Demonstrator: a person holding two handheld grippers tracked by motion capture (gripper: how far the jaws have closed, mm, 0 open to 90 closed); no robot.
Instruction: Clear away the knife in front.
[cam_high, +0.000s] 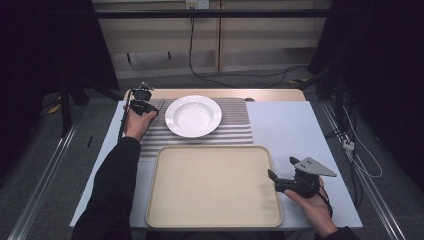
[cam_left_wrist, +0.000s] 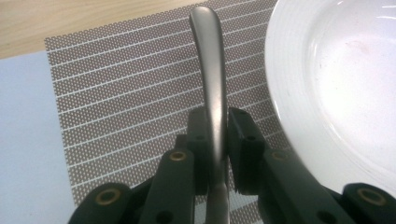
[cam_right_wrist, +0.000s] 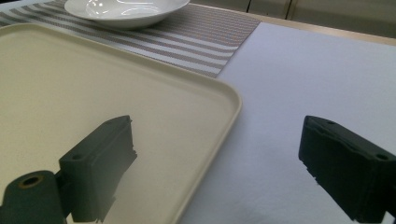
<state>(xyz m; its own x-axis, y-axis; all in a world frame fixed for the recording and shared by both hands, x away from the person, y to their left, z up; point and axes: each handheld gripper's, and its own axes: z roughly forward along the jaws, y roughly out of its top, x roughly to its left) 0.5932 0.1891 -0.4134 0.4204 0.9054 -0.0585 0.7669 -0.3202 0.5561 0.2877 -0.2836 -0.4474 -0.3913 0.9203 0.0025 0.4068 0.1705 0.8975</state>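
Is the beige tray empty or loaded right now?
Empty. The beige tray shows a bare surface from rim to rim in the high view; the white plate sits apart on the striped placemat.

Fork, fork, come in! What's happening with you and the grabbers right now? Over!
Left gripper shut on the fork, beside the white plate, over the striped mat. Right gripper open, astride the tray edge. Nothing in the way.
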